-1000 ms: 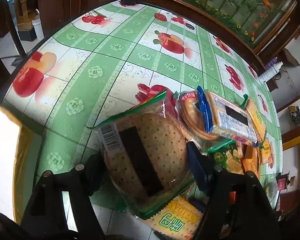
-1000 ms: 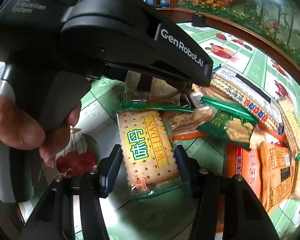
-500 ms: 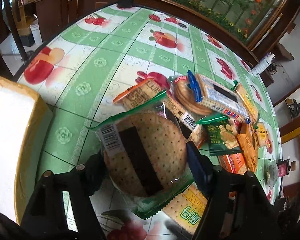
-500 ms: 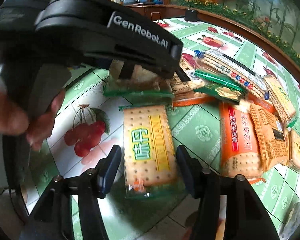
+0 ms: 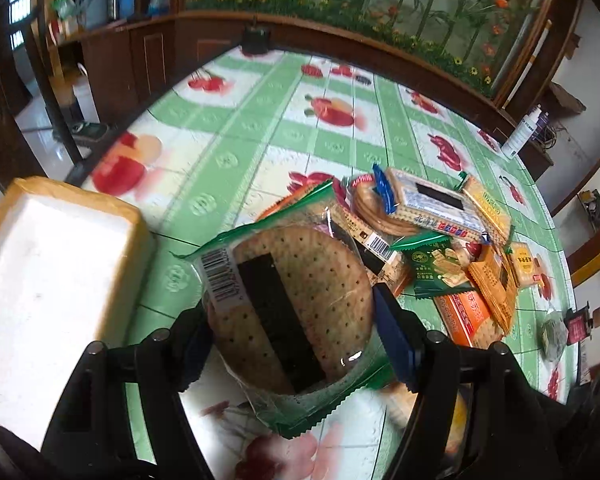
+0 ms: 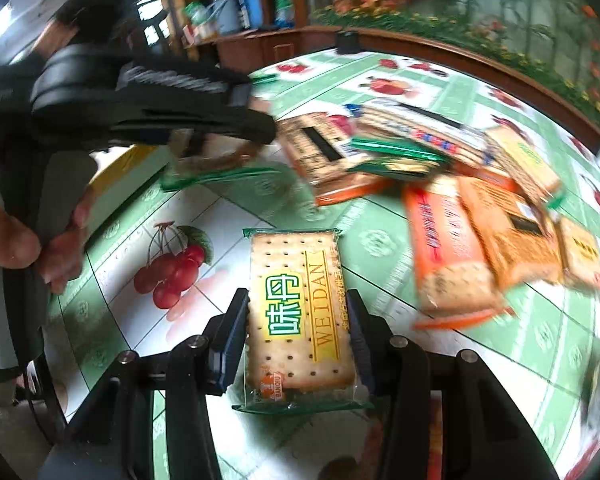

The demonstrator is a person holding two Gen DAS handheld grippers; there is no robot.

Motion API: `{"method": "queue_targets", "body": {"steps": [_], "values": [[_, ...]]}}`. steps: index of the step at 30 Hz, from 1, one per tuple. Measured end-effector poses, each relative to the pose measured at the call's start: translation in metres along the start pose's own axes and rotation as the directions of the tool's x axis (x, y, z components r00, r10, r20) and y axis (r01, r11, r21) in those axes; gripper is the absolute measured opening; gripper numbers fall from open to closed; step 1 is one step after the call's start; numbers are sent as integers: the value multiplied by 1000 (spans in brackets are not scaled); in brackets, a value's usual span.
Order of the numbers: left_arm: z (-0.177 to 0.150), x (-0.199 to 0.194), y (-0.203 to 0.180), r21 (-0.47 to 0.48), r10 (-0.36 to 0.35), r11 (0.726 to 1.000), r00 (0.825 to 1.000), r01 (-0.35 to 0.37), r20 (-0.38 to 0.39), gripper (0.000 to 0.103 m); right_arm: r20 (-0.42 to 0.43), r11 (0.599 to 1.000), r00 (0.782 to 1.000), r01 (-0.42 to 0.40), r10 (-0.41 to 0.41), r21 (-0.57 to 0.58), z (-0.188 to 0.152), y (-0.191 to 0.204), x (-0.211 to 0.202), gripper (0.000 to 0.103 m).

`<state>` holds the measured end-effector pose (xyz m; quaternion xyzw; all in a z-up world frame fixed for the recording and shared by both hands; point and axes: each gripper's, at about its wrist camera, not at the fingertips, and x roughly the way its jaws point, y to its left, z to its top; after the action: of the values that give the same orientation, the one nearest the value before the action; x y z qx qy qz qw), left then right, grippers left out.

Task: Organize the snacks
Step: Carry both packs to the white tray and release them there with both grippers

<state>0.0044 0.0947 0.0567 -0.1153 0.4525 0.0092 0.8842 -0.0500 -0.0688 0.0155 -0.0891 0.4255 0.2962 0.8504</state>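
Green-checked oilcloth with printed fruit covers the table (image 5: 236, 152), and most of the snacks still lie on it in a loose pile (image 5: 452, 240), ahead of your left fingers and to their right.

Your left gripper (image 5: 292, 328) pinches a round cracker pack (image 5: 296, 304) across its width, both pads pressed on the wrapper, and the pack hangs clear of the cloth. Just left of those fingers is a yellow-sided box (image 5: 52, 288) with a white inside; nothing shows in the part you can see, so it is probably where the packs go.

Your right gripper (image 6: 300, 328) has just been closing, and its pads now press the long sides of the square cracker pack (image 6: 300, 312), the one with the yellow label. That pack sits squarely between the fingers, above the cherry print, with the orange packs (image 6: 480, 248) ahead and to the right. In that view your left hand (image 6: 28, 240) holds its gripper up and to the left of the fingers.

You are early in the job: two packs are gripped and none looks stored yet. Both still need to reach the box, and the whole pile waits after them.
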Motion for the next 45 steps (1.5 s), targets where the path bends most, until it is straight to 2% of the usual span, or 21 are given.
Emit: {"method": "queue_targets", "body": {"steps": [7, 11, 18, 21, 28, 35, 38, 41, 45], "values": [[-2, -38, 14, 27, 13, 1000, 998, -15, 56, 74, 80, 1000, 997, -4, 2, 29, 5, 6, -28, 47], [-3, -61, 31, 30, 11, 999, 997, -14, 74, 74, 110, 999, 993, -41, 40, 7, 25, 19, -27, 47], [4, -97, 85, -11, 44, 999, 994, -44, 102, 74, 135, 992, 985, -98, 108, -76, 63, 63, -17, 47], [6, -105, 115, -49, 105, 994, 988, -99, 117, 74, 134, 986, 981, -124, 138, -108, 79, 82, -9, 47], [3, -85, 167, -133, 173, 977, 983, -164, 64, 74, 103, 971, 976, -175, 193, -161, 113, 124, 23, 47], [-6, -51, 189, -97, 214, 972, 976, -215, -29, 74, 35, 967, 980, -188, 196, -171, 133, 148, 66, 47], [-8, -45, 195, -88, 238, 966, 970, -241, -46, 74, 8, 968, 983, -180, 185, -174, 139, 154, 85, 47], [-9, -43, 203, -92, 219, 970, 974, -224, -62, 74, 2, 968, 982, -185, 188, -167, 144, 158, 92, 47], [-14, -42, 206, -58, 264, 962, 963, -268, -55, 74, -6, 964, 982, -186, 188, -191, 149, 165, 93, 47]]}}
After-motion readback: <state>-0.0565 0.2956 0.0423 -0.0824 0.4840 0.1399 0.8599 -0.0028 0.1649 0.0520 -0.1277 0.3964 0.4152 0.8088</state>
